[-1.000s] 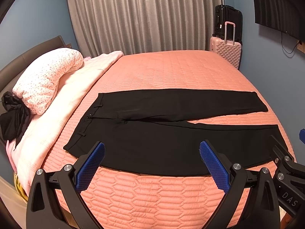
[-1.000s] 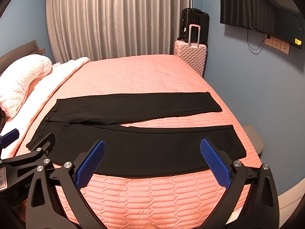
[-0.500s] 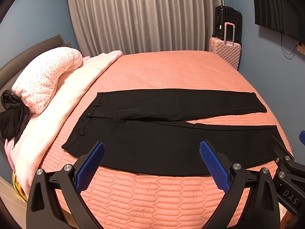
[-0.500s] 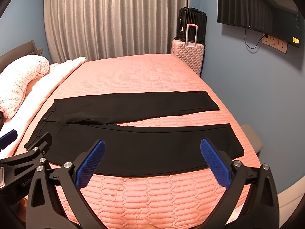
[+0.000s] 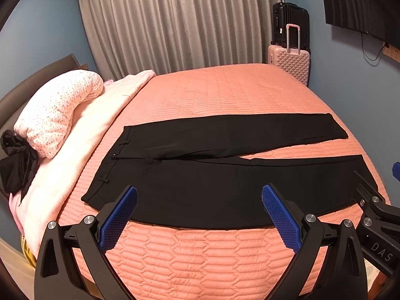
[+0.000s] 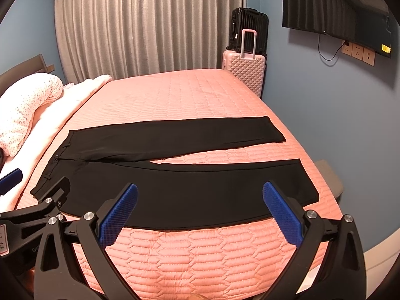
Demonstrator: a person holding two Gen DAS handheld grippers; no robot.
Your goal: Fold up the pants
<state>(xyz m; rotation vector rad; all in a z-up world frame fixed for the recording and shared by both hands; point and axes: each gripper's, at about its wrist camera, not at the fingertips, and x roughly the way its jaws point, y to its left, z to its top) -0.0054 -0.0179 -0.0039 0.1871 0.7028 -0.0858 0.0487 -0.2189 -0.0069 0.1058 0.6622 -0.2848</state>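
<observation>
Two grippers hang over the near edge of the bed, both spread wide with nothing between their fingers. In the left wrist view the left gripper (image 5: 199, 210) fills the bottom of the frame, its blue ribbed pads (image 5: 117, 221) standing apart above the black pants (image 5: 225, 175), and part of the right gripper's black frame shows at the lower right edge. In the right wrist view the right gripper (image 6: 200, 210) sits along the bottom in the same released pose, with the left gripper's frame at the lower left.

The pants lie flat across the middle of each frame on a salmon quilted bedspread (image 5: 220, 92). Their waistband is at the left of the frame, beside a pale pink blanket (image 5: 82, 130), and the two legs run toward the right, split in a narrow V so that a wedge of bedspread shows between them near the cuffs. The nearer leg lies close to the edge of the bed, just past the gripper tips; whether the fingers touch the cloth cannot be told.

At the left a white spotted pillow (image 5: 57, 110) rests on the blanket, with a dark bundle of cloth (image 5: 15, 165) against its lower end. Grey curtains (image 5: 180, 22) cover the upper centre. At the upper right a pink suitcase (image 5: 290, 62) stands in front of a black suitcase (image 5: 290, 22), and a dark screen (image 6: 332, 10) hangs on the blue wall in the right wrist view
</observation>
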